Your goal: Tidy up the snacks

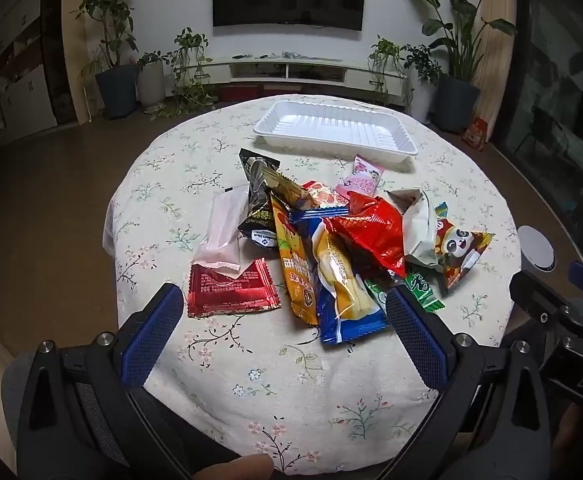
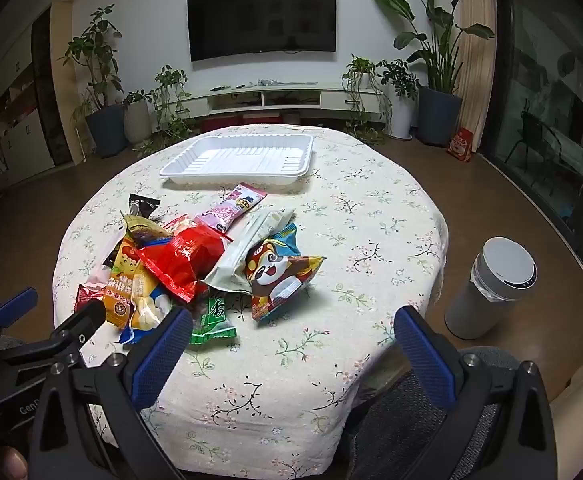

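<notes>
A pile of several snack packets [image 1: 331, 240] lies in the middle of the round floral-cloth table [image 1: 251, 380]; it also shows in the right wrist view [image 2: 183, 264]. An empty white tray [image 1: 335, 128] stands at the table's far side, also in the right wrist view [image 2: 243, 156]. A panda packet [image 1: 461, 250] [image 2: 279, 276] lies at the pile's right. A dark red packet [image 1: 231, 290] lies at its left. My left gripper [image 1: 283, 304] is open and empty, hovering near the pile's near edge. My right gripper [image 2: 291, 328] is open and empty, near the panda packet.
A grey-white cylinder appliance [image 2: 491, 288] stands on the floor right of the table. Potted plants [image 2: 103, 120], a TV stand [image 2: 283, 100] and a wall TV [image 2: 261, 20] are behind. A red bag [image 2: 461, 144] sits on the floor by the glass door.
</notes>
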The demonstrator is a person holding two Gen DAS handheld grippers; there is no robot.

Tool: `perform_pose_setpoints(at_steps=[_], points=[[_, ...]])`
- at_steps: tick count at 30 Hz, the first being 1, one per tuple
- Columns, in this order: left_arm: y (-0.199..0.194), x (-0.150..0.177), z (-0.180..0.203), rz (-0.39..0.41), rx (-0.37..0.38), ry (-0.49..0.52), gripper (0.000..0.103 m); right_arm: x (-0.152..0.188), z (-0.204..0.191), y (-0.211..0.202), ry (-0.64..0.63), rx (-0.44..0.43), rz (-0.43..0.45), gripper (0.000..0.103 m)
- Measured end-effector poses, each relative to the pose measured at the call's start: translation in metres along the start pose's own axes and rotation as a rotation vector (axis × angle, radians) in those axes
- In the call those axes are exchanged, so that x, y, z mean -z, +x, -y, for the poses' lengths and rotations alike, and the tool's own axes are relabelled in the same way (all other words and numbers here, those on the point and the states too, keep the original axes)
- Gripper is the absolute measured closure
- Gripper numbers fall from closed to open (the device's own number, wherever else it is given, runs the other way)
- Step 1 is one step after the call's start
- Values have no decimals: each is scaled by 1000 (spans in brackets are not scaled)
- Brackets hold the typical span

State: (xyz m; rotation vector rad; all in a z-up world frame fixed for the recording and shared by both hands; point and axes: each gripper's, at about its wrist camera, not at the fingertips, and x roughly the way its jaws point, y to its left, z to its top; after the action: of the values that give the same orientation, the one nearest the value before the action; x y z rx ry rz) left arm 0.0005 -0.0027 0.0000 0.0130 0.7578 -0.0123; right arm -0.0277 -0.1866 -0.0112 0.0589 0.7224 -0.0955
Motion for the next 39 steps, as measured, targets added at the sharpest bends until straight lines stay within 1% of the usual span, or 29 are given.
perform_pose_setpoints(at_steps=[3,4,6,12,25,39], points=[[2,-1,8,4,2,9,0,0,0,-1,0,-1,7,0],[1,3,-2,16,20,-16,0,0,-1,-2,-1,-2,8,0],[-1,3,-9,15,35,-46,0,0,-1,-2,-3,1,1,0],[-4,1,-4,12,21,-33,0,0,-1,-2,-6,7,3,0],[1,1,-3,4,38,-28,0,2,-1,2,-9,10,6,0],[2,3,-1,-2,46,-24,0,0,1,-3,-12,15,11,0]])
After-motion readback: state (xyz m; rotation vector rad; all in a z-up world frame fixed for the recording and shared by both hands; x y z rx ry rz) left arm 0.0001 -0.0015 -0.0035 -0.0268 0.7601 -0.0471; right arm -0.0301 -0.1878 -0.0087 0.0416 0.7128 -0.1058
